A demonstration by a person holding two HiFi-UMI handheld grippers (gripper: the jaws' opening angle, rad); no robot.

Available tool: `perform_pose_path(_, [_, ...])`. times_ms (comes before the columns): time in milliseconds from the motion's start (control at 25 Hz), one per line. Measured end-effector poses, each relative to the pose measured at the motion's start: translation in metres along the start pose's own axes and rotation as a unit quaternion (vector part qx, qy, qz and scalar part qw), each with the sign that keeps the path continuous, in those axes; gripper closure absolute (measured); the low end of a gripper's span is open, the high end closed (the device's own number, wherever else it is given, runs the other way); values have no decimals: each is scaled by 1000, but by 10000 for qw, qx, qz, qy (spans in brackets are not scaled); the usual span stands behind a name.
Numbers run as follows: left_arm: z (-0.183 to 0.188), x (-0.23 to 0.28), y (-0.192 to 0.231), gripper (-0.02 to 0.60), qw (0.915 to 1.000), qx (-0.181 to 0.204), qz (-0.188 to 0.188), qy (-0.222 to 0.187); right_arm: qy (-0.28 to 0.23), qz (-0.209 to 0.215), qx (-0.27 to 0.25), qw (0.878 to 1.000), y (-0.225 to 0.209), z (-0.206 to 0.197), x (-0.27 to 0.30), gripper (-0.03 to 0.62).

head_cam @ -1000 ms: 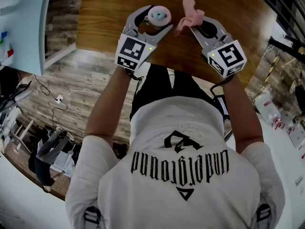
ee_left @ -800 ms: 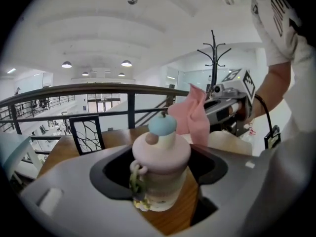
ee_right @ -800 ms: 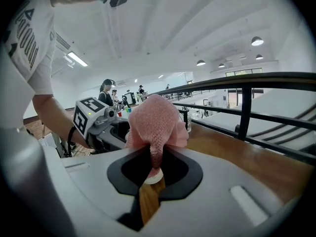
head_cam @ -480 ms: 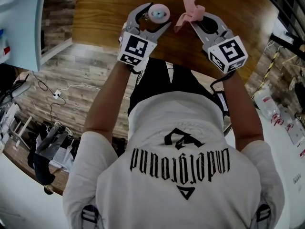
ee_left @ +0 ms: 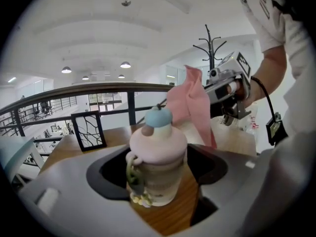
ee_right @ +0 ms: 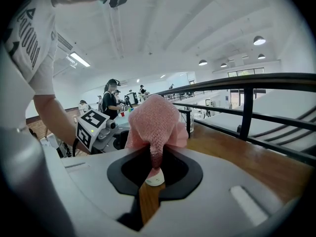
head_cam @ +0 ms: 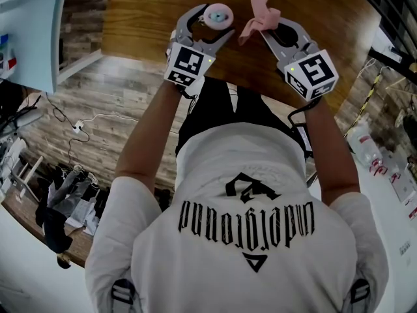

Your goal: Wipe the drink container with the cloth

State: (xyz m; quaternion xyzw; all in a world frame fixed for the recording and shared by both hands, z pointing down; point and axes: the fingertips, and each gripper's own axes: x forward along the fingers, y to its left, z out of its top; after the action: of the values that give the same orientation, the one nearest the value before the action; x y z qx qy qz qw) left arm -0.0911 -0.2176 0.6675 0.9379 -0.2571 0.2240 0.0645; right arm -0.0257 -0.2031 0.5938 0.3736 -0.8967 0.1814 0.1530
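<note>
My left gripper [head_cam: 215,21] clamps the drink container [ee_left: 158,157], likely light and slick, round its body over the table [head_cam: 143,18], right gripper [head_cam: 268,26] pinching the soft cloth [ee_right: 155,122] just beside.

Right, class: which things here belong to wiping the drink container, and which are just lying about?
For the job:
drink container, held in the left gripper jaws
pink cloth, pinched in the right gripper jaws

Just about:
framed panel
coat stand
railing
</note>
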Motion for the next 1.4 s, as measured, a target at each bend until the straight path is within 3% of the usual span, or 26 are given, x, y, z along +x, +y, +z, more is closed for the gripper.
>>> perform_pose_path(680, [37, -56, -8, 198, 9969, -261, 679, -284, -186, 210, -394, 9988, 19, 30, -43, 562])
perform_pose_path(840, [69, -75, -11, 199, 9938, -436, 853, -564, -260, 325, -606, 9973, 27, 48, -57, 562])
perform_pose_path(1000, [113, -96, -20, 245, 9897, -448, 993, -931, -418, 437, -764, 9952, 36, 66, -73, 562])
perform_pose_path(1200, [161, -119, -40, 306, 9820, -842, 1008, -1356, -655, 551, -914, 9921, 50, 88, -109, 562])
perform_pose_path(1400, [200, -137, -48, 371, 9775, -726, 1291, -1505, -969, 788, -1075, 9863, 64, 119, -137, 562])
